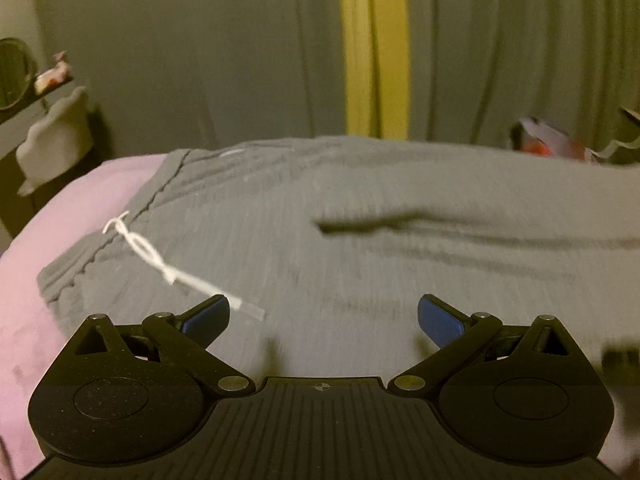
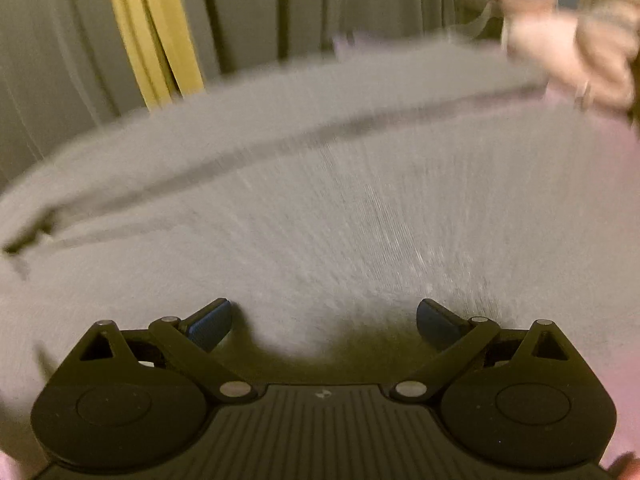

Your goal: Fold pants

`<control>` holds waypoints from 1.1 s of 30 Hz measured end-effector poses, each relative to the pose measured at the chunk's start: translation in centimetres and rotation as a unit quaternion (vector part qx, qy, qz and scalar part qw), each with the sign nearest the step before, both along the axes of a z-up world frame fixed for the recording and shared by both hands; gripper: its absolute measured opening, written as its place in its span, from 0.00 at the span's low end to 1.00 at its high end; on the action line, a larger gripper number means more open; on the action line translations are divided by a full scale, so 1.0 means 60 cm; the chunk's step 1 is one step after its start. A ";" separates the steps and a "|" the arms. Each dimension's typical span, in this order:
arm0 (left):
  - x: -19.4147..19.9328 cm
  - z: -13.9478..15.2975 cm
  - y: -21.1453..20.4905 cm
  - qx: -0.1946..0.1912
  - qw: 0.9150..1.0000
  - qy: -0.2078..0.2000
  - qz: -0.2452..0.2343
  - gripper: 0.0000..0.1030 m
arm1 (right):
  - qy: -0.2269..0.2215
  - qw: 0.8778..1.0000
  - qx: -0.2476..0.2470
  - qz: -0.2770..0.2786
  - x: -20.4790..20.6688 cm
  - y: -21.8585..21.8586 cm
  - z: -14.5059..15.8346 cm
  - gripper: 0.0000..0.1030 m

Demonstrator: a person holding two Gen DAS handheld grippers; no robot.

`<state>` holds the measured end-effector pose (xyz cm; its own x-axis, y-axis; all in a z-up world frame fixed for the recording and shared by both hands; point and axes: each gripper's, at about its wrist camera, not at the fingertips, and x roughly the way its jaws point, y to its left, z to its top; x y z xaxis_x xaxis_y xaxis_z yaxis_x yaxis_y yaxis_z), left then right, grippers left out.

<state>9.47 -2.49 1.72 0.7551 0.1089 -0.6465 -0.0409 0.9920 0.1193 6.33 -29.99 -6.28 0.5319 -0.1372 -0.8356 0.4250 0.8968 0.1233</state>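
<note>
Grey ribbed pants (image 1: 360,224) lie spread flat on a pink bed cover (image 1: 52,216), waistband to the left with a white drawstring (image 1: 160,260) lying across it. My left gripper (image 1: 323,318) is open and empty, just above the pants near the waist; the drawstring's end lies by its left finger (image 1: 208,318). In the right wrist view the same pants (image 2: 320,200) fill the frame, blurred, with a dark fold line between the legs. My right gripper (image 2: 324,320) is open and empty, close over the fabric.
Grey curtains (image 1: 200,60) with a yellow strip (image 1: 376,48) hang behind the bed. A shelf with a pale cloth (image 1: 56,136) is at the left. Red and white clutter (image 1: 548,140) sits at the right. A pale plush heap (image 2: 568,48) lies at the bed's far right.
</note>
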 end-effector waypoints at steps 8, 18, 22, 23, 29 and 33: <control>0.095 -0.059 0.028 0.006 0.990 -0.062 0.128 1.00 | -0.042 0.999 0.028 0.019 0.179 -0.129 0.130 0.96; 0.128 -0.130 0.047 0.015 0.987 -0.064 0.146 1.00 | -0.044 0.987 0.049 -0.144 0.500 -0.305 0.078 0.57; 0.125 -0.134 0.055 -0.006 0.987 -0.068 0.146 1.00 | -0.008 0.988 -0.008 -0.154 0.552 -0.311 0.052 0.65; 0.123 -0.134 0.054 -0.005 0.987 -0.068 0.146 1.00 | -0.003 0.987 -0.012 -0.161 0.564 -0.317 0.046 0.68; 0.120 -0.136 0.058 -0.018 0.987 -0.067 0.145 1.00 | 0.033 0.983 -0.056 -0.172 0.601 -0.324 0.003 0.74; 0.123 -0.137 0.061 -0.027 0.987 -0.065 0.145 1.00 | 0.022 0.978 -0.097 -0.182 0.583 -0.308 0.005 0.16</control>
